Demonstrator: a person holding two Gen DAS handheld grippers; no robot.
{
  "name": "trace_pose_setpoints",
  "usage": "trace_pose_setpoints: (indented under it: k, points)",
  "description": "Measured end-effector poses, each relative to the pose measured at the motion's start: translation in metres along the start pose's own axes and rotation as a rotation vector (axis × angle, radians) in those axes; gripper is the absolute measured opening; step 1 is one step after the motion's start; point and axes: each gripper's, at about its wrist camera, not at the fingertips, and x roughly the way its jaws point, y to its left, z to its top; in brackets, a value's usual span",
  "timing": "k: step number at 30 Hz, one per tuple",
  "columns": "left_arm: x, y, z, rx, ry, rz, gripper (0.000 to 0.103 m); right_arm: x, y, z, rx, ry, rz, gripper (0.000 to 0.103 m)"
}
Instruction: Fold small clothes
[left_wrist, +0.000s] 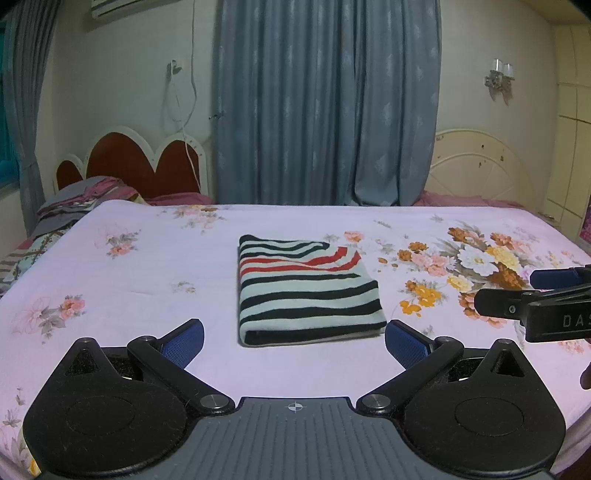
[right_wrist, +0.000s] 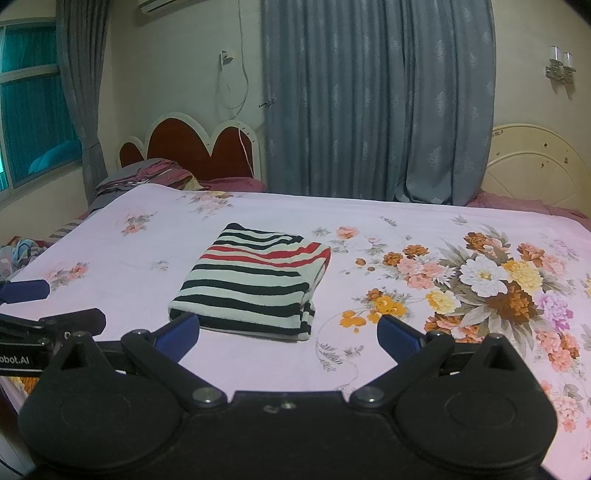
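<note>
A small striped garment (left_wrist: 306, 288), white with black and red stripes, lies folded into a neat rectangle on the pink floral bedsheet (left_wrist: 129, 266). It also shows in the right wrist view (right_wrist: 255, 284). My left gripper (left_wrist: 293, 341) is open and empty, just short of the garment's near edge. My right gripper (right_wrist: 288, 332) is open and empty, its left fingertip (right_wrist: 181, 328) near the garment's near left corner. The right gripper's side shows at the right edge of the left wrist view (left_wrist: 546, 299). The left gripper's side shows at the left edge of the right wrist view (right_wrist: 40, 310).
A bed headboard (left_wrist: 140, 162) with red panels and a pile of bedding (left_wrist: 74, 206) stand at the far left. Grey-blue curtains (left_wrist: 325, 110) hang behind the bed. A cream headboard (left_wrist: 480, 166) stands at the far right. A large flower print (right_wrist: 487, 288) covers the sheet's right side.
</note>
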Motion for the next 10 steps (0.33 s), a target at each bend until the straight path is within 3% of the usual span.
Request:
trace_pose_setpoints:
  k: [10]
  points:
    - [0.0009, 0.0014, -0.0014, -0.013, -0.009, -0.009, 0.103, 0.0005, -0.0002, -0.0001, -0.001, -0.002, 0.002, 0.102]
